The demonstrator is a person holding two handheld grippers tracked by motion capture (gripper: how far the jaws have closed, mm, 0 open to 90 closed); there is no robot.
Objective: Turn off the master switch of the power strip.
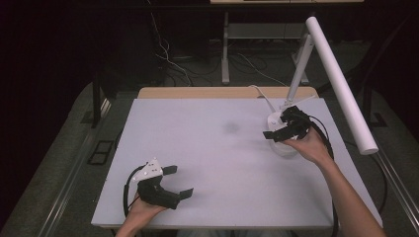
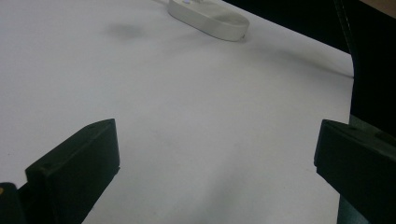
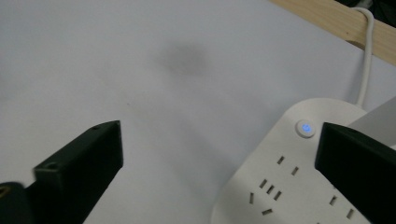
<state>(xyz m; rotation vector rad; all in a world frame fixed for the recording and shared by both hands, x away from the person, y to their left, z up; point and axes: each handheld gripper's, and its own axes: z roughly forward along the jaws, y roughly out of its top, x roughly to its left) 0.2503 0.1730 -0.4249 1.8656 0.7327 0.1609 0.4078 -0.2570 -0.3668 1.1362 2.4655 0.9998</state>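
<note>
**Right gripper closes in on the power strip's button**

The right gripper (image 1: 274, 127) hovers over the white power strip (image 3: 299, 186) at the far right of the white table (image 1: 207, 148), beside the foot of the white desk lamp (image 1: 341, 74). Its jaws stand wide apart and hold nothing; one jaw hangs over the strip near the round button (image 3: 305, 128), which glows blue. The left gripper (image 1: 179, 181) rests near the front left of the table, well apart from the strip, jaws also wide and empty.

The step in hand looks like reaching for that lit button. To do it well, bring one jaw tip squarely over the button rather than the sockets beside it, and come straight down so the tip does not slide off the smooth casing. Closing the jaws first would probably give a firmer, narrower point. Press lightly; the strip lies loose on the table and could skid. Keep clear of the white cord (image 3: 366, 56) running off toward the wooden edge (image 3: 327, 18).

No brand, label or writing can be read anywhere; the strip's top is plain apart from its slots.
</note>
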